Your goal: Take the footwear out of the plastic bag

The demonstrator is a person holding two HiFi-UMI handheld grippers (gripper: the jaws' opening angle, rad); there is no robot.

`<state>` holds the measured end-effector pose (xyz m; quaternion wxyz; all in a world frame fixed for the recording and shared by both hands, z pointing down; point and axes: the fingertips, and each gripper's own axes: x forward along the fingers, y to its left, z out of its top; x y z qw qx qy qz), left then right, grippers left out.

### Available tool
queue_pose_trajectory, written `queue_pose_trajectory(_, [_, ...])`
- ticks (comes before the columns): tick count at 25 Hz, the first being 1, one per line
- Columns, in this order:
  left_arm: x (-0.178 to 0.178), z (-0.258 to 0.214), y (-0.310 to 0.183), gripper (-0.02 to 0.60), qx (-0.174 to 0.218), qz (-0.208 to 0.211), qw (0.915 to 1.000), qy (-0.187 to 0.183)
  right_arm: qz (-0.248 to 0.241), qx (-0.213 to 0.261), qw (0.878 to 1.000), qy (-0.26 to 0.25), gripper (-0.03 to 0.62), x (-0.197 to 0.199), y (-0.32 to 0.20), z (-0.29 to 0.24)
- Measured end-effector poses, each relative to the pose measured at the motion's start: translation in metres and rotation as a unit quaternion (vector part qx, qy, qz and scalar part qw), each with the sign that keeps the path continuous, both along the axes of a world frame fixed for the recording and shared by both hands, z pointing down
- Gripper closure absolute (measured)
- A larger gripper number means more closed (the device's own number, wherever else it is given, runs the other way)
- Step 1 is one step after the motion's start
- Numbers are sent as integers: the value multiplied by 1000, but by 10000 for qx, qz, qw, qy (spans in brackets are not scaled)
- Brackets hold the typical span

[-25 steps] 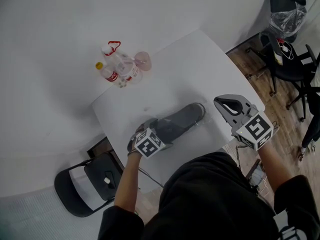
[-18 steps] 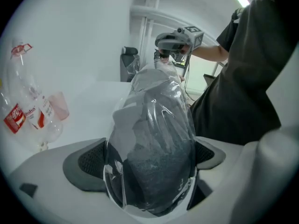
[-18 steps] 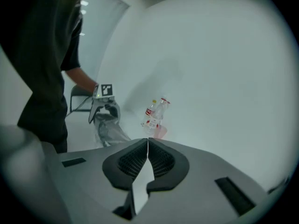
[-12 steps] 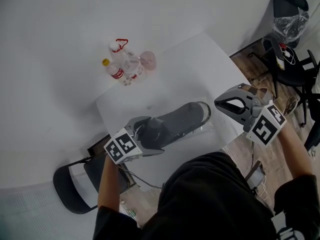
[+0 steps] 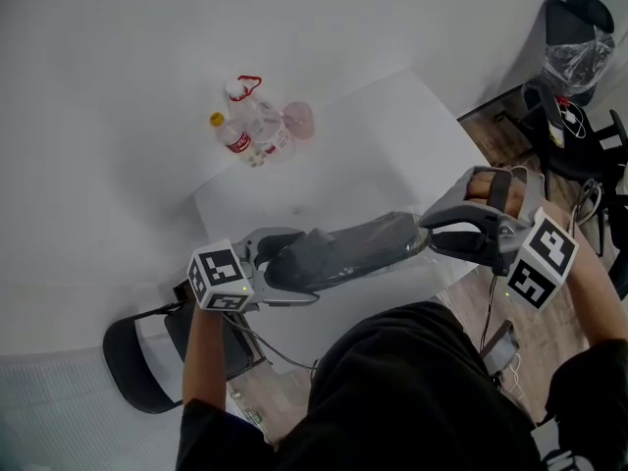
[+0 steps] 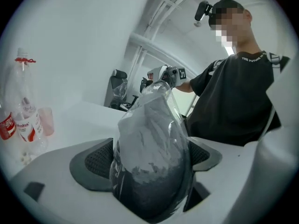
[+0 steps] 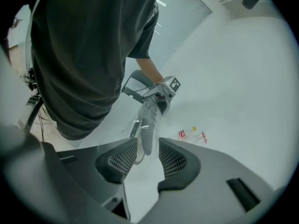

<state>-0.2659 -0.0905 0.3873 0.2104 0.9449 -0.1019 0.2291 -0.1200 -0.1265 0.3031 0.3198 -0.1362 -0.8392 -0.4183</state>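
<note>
A dark grey shoe [image 5: 343, 253] in a clear plastic bag hangs above the white table [image 5: 392, 135], lying level. My left gripper [image 5: 285, 268] is shut on its heel end. Its jaws have just been closing, and the bagged shoe [image 6: 149, 143] fills the gap between its pads [image 6: 93, 160]. My right gripper [image 5: 429, 232] is at the toe end. Its jaws have just been opening and stand a little apart, with the bag's tip and the shoe's toe [image 7: 148, 129] between the fingertips [image 7: 124, 157]. Beyond the shoe, the left gripper [image 7: 163, 90] shows in the right gripper view.
Two plastic bottles [image 5: 250, 130] and a pink cup [image 5: 297, 118] stand at the table's far corner. A black chair [image 5: 137, 361] is by the near left corner. More black chairs [image 5: 579, 135] stand on the wooden floor at right.
The left gripper has lifted the bagged shoe off the table and tilted it level. The right gripper has rolled over and moved in to the toe end.
</note>
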Motion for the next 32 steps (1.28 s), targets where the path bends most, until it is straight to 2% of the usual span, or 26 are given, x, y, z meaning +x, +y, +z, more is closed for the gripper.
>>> queue_pose_trajectory(1, [0, -1, -1, 92, -6, -67, 9999, 87, 11, -81, 9999, -82, 445, 1, 2, -1])
queue_pose_trajectory(2, [2, -1, -3, 166, -29, -114, 9998, 170, 67, -195, 9996, -185, 445, 2, 2, -2])
queue_pose_trajectory(4, [7, -1, -2, 235, -119, -123, 9993, 342, 239, -510, 9976, -397, 445, 2, 1, -1])
queue_pose_trajectory(7, [8, -7, -3, 269, -34, -74, 9985, 549, 418, -926, 9927, -647, 445, -1, 1, -1])
queue_pose_trajectory(10, [6, -16, 1, 295, 21, -14, 9970, 768, 497, -941, 9927, -575, 445, 5, -3, 3])
queue_pose_trajectory(13, [8, -27, 11, 302, -61, 185, 9952, 959, 484, -789, 9941, -572, 445, 8, -7, 6])
queue_pose_trajectory(20, [10, -33, 16, 304, -266, 503, 9928, 1051, 294, -925, 9934, -605, 445, -6, 0, 6])
queue_pose_trajectory(24, [14, -38, 19, 307, -202, 672, 9918, 1064, 217, -1101, 9924, -501, 445, -13, 5, 13])
queue_pose_trajectory(26, [18, -39, 19, 308, -133, 732, 9920, 1019, 196, -932, 9947, -397, 447, -18, 8, 20])
queue_pose_trajectory(28, [18, -38, 14, 307, 63, 617, 9936, 947, 308, -734, 9962, -357, 502, -21, 6, 24])
queue_pose_trajectory(29, [16, -38, 9, 305, 239, 464, 9946, 893, 412, -767, 9955, -370, 508, -21, 4, 25])
queue_pose_trajectory(31, [6, -36, -5, 255, 710, 64, 9956, 602, 677, -1041, 9914, -425, 514, -20, -3, 21])
queue_pose_trajectory(32, [-2, -32, -11, 212, 979, -98, 9947, 308, 822, -1186, 9885, -446, 516, -19, -7, 19])
